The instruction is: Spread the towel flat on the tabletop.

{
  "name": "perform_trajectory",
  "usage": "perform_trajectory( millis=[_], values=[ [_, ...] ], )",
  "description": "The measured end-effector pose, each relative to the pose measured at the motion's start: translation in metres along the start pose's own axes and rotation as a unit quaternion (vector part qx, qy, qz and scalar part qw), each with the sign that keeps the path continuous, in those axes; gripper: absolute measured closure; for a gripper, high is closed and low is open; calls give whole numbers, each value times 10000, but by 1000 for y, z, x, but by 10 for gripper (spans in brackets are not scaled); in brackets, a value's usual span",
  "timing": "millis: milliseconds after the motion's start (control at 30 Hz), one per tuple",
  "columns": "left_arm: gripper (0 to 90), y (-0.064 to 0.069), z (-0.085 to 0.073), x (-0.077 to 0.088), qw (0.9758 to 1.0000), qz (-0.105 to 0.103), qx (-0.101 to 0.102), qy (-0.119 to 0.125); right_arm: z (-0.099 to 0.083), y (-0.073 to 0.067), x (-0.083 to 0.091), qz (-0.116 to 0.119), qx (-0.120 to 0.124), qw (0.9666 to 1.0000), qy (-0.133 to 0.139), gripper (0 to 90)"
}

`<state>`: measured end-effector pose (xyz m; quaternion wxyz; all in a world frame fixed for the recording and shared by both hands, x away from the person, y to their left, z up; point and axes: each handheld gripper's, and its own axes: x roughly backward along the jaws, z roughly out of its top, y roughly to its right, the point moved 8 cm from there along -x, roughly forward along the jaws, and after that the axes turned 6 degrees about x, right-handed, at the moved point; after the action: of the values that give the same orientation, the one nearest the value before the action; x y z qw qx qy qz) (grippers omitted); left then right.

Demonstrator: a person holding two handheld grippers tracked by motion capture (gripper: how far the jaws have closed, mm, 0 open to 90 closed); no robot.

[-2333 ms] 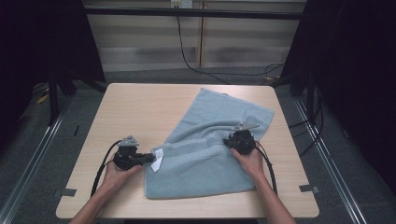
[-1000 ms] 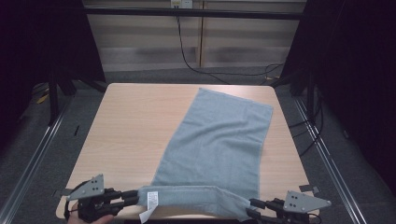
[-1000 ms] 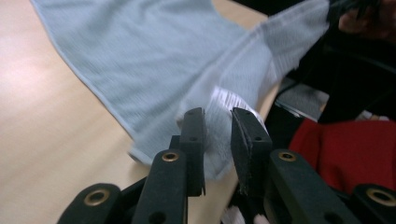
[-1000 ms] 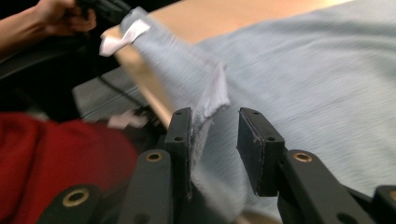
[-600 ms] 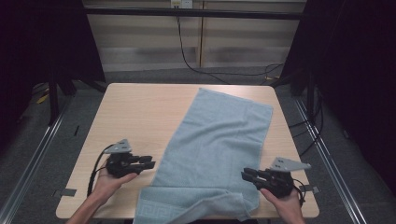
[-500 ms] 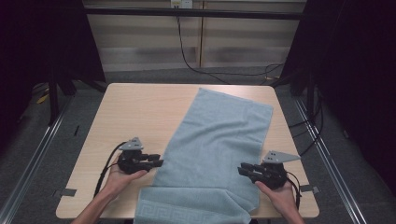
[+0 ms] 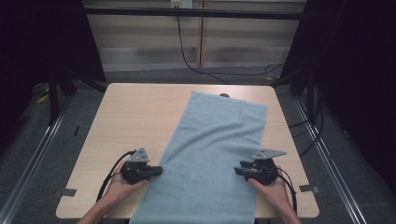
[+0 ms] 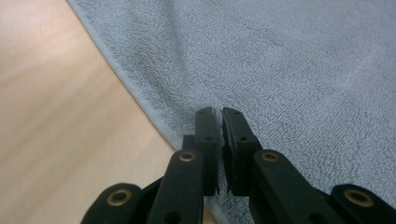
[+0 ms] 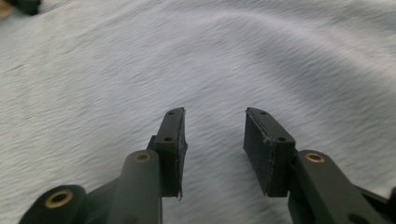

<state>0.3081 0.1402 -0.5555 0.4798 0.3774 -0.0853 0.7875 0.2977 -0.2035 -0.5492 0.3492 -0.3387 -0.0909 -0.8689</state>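
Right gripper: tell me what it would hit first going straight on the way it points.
Probably the blue-grey towel: the right gripper has open jaws aimed across the cloth, low over it, though depth is unclear.

Dim room, wooden table [image 7: 140, 116], grey floor [image 7: 37, 154]

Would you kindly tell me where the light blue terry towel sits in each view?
High view: light blue terry towel runs diagonally from far centre to the near edge.
Left gripper view: upper right, hem beside the left gripper.
Right gripper view: towel across the picture.
Shared landmark: the towel's left hem.
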Motion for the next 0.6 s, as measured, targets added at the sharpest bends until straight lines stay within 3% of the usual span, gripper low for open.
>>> perform_trajectory(
  millis=[67, 200, 267, 367, 500, 600],
  values=[
    [855, 7, -13, 11, 9997, -170, 173, 2, 1, -2, -3, 14, 45, 10000, -31, 559],
    [851, 24, -33, 28, 9990, -407, 164, -91, 7, -4, -10, -2, 63, 10000, -17, 537],
    [846, 29, -34, 31, 9990, -430, 122, -54, 11, -5, -13, 17, 74, 10000, -5, 538],
    [838, 28, -15, 33, 9979, -559, 71, 308, 20, -6, -19, 12, 130, 9999, 24, 554],
    [850, 2, 15, 22, 9982, -263, 192, 503, 30, -8, -25, 165, 307, 9994, 71, 590],
    [866, -23, 39, 10, 9967, -144, 403, 696, 36, -4, -23, 71, 342, 9994, 86, 594]
  ],
)
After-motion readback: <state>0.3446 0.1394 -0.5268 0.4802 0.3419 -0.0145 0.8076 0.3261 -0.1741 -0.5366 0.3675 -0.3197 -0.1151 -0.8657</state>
